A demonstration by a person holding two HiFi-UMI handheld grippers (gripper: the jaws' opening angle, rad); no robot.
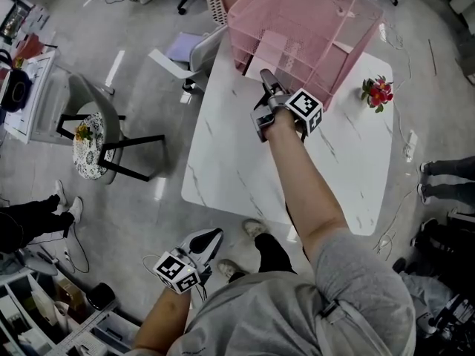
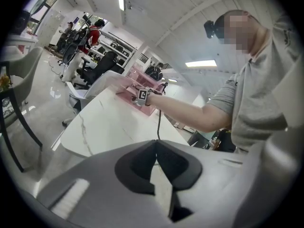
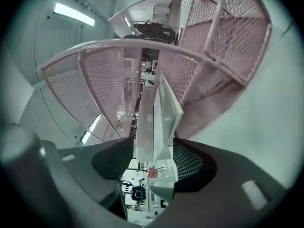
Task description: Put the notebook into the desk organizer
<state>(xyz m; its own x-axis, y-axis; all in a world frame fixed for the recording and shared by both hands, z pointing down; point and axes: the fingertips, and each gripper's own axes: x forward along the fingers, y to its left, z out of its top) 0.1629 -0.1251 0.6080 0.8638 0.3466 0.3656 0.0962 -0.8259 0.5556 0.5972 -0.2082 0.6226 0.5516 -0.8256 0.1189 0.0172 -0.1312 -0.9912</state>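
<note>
A pink wire-mesh desk organizer (image 1: 297, 21) stands at the far edge of the white marble table (image 1: 245, 169). My right gripper (image 1: 269, 81) reaches up to its open front. In the right gripper view a pale notebook (image 3: 159, 120) stands on edge between the jaws and runs forward into the organizer (image 3: 95, 75). The right gripper (image 3: 153, 144) is open, its pads standing just off the notebook's sides. My left gripper (image 1: 208, 240) hangs low beside my body, off the table. Its jaws meet with nothing in them (image 2: 156, 142). From there I see the table (image 2: 104, 122) and the organizer (image 2: 128, 83).
A small red flower (image 1: 378, 93) sits on the table's far right. A white chair (image 1: 197, 54) stands against the table's far left corner, and a grey chair with a patterned cushion (image 1: 93, 143) stands on the floor to the left. People's legs show at both side edges.
</note>
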